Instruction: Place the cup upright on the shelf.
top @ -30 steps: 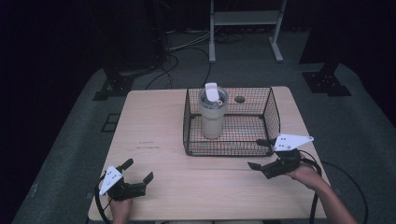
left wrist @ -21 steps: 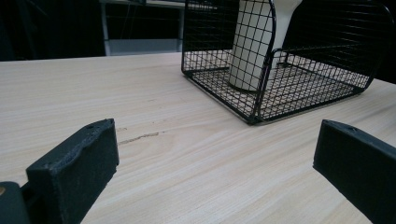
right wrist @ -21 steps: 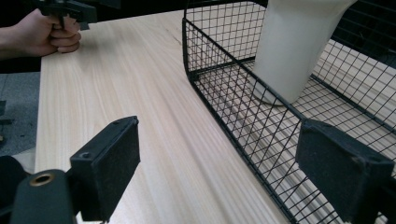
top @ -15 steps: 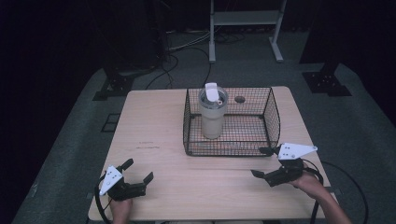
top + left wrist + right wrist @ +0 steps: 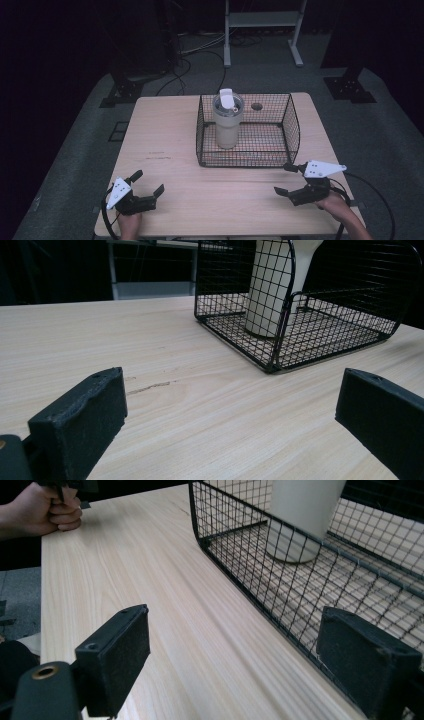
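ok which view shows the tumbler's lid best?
High view: the tumbler stands upright inside the wire basket, lid and flip tab seen from above. The left gripper view and right gripper view show just its lower body through the mesh, top cropped off.

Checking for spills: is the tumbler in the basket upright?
Upright: the tumbler stands on its base inside the wire basket, lid on top.

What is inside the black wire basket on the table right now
A single cream tumbler stands upright in the wire basket, toward its left side, with a lid and a raised flap on top. The lid hides whatever the tumbler holds. The basket floor around it looks bare.
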Demonstrator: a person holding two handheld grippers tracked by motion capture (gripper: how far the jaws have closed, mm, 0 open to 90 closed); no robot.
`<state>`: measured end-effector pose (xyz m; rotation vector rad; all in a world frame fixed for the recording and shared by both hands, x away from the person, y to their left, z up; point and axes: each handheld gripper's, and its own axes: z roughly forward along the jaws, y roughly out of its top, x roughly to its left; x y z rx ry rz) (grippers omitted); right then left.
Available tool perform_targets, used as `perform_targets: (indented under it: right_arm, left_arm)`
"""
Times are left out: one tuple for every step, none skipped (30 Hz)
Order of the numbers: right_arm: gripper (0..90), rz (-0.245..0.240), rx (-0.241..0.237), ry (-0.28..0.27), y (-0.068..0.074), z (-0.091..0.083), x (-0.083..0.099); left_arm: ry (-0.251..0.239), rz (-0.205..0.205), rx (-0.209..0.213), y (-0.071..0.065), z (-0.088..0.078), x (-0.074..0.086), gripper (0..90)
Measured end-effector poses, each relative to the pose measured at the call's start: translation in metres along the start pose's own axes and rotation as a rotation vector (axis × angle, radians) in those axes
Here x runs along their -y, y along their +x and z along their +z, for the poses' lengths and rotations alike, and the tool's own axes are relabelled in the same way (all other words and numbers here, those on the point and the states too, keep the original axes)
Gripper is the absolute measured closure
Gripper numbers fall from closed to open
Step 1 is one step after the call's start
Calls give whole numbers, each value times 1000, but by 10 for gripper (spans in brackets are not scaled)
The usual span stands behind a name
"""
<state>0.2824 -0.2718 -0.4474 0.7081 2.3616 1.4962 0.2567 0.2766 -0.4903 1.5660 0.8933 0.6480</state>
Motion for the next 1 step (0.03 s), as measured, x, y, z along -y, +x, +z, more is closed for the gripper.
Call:
perform_targets:
  right_arm:
    - [132, 5, 3, 1, 0, 0, 3]
  left_arm:
    - [1, 0, 0, 0, 0, 0, 0]
